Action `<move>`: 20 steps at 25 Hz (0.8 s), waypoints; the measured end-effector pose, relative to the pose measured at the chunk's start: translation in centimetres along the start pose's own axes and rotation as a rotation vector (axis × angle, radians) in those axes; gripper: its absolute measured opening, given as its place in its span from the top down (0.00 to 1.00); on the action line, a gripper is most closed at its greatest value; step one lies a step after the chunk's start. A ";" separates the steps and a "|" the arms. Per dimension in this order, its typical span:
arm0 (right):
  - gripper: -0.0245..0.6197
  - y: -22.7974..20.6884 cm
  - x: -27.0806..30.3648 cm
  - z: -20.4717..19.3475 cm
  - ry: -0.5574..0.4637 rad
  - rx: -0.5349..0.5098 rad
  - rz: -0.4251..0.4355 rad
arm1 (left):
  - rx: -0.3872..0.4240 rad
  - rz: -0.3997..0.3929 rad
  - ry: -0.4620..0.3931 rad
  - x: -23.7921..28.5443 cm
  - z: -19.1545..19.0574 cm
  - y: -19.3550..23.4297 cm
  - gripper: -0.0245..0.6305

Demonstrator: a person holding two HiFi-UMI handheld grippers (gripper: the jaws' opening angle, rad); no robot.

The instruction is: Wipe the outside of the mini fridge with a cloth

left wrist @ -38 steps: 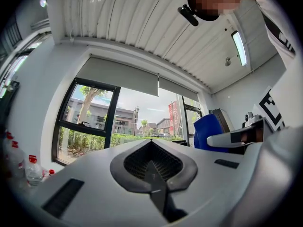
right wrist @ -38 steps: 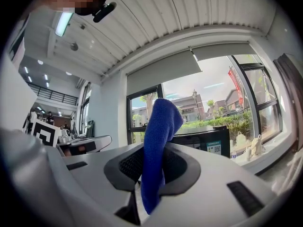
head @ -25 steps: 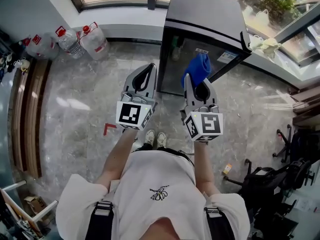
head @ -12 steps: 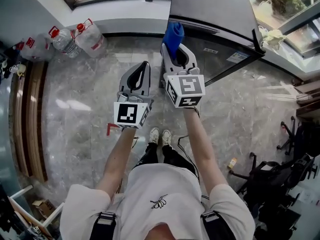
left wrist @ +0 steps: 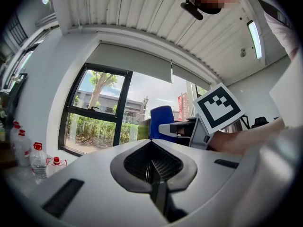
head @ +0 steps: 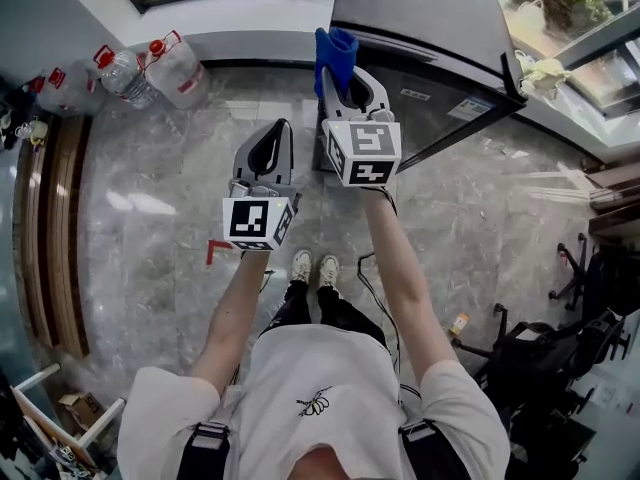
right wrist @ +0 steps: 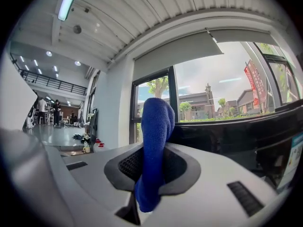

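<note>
The black mini fridge (head: 430,13) stands by the window, its glass door (head: 440,108) facing me. My right gripper (head: 340,68) is shut on a blue cloth (head: 335,50), and the cloth sits at the fridge's upper left front corner. In the right gripper view the blue cloth (right wrist: 154,145) sticks up from between the jaws beside the dark fridge top (right wrist: 236,126). My left gripper (head: 268,153) hangs lower, left of the fridge, over the floor. Its jaws are closed with nothing between them (left wrist: 151,164).
Large water bottles (head: 150,63) stand on the marble floor at the back left wall. A wooden bench (head: 50,228) runs along the left. Office chairs (head: 560,368) crowd the right side. The window sill (head: 250,8) lies behind the fridge.
My right gripper has carried the cloth from the middle of the glass door up and left to the fridge's top left corner. The left gripper drifted slightly left.
</note>
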State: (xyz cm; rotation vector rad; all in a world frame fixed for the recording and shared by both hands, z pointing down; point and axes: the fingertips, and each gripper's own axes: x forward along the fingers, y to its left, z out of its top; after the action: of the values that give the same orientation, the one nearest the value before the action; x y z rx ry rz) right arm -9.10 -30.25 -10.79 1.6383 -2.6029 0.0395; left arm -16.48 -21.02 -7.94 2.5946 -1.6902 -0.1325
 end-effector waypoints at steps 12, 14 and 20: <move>0.84 -5.9 -2.4 -1.8 -0.007 0.002 -0.027 | 0.000 -0.027 0.009 3.0 -2.0 -5.6 0.96; 0.84 -7.4 -3.5 -2.1 -0.011 0.018 -0.026 | 0.023 -0.033 0.006 3.7 -2.3 -7.8 0.96; 0.84 -12.3 -6.5 -2.9 -0.012 0.061 -0.082 | 0.018 -0.048 -0.019 5.4 -1.9 -12.1 0.96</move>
State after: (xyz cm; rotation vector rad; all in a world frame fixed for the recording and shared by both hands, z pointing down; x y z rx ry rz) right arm 4.91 -29.55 -8.52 1.7686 -2.5644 0.1060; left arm -3.11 -21.06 -7.35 2.6562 -1.6438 -0.1449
